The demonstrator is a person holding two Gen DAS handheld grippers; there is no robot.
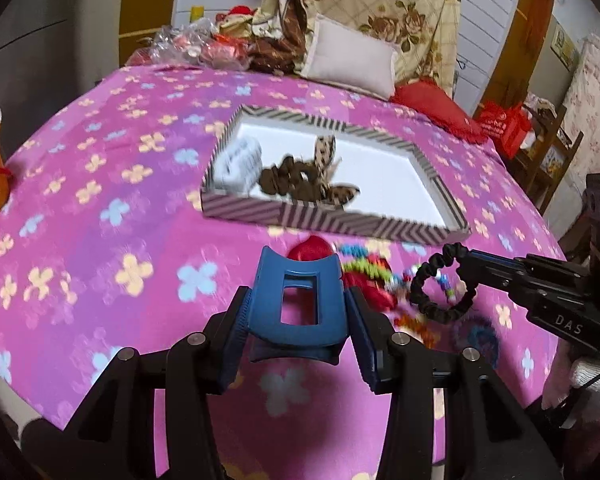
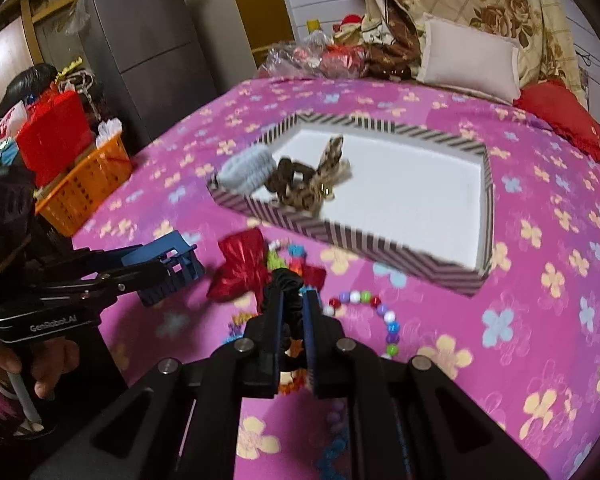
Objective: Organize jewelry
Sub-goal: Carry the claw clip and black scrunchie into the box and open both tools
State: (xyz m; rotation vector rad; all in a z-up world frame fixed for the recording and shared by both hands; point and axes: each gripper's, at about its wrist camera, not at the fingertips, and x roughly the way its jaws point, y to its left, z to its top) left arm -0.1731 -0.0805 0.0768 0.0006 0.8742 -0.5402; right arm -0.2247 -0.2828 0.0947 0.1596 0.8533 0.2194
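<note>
My left gripper (image 1: 298, 316) is shut on a blue hair claw clip (image 1: 300, 304), held up off the pink flowered bedspread (image 1: 100, 240). My right gripper (image 2: 293, 296) is shut on a black scrunchie (image 2: 286, 278). In the left wrist view this scrunchie (image 1: 416, 288) hangs as a ring from the right gripper (image 1: 464, 258). On the spread below lie a red bow (image 2: 240, 264) and a coloured bead bracelet (image 2: 380, 312). Beyond them stands a striped tray (image 2: 340, 236) with a white floor. It holds a pale blue scrunchie (image 2: 246, 172) and a leopard-print hair tie (image 2: 308, 184).
An orange basket (image 2: 84, 184) and a red box (image 2: 54, 132) stand off the bed's left edge, with a grey fridge (image 2: 140, 40) behind. Pillows (image 2: 468, 56), a red cushion (image 2: 560, 120) and plastic bags (image 2: 300, 56) line the far end.
</note>
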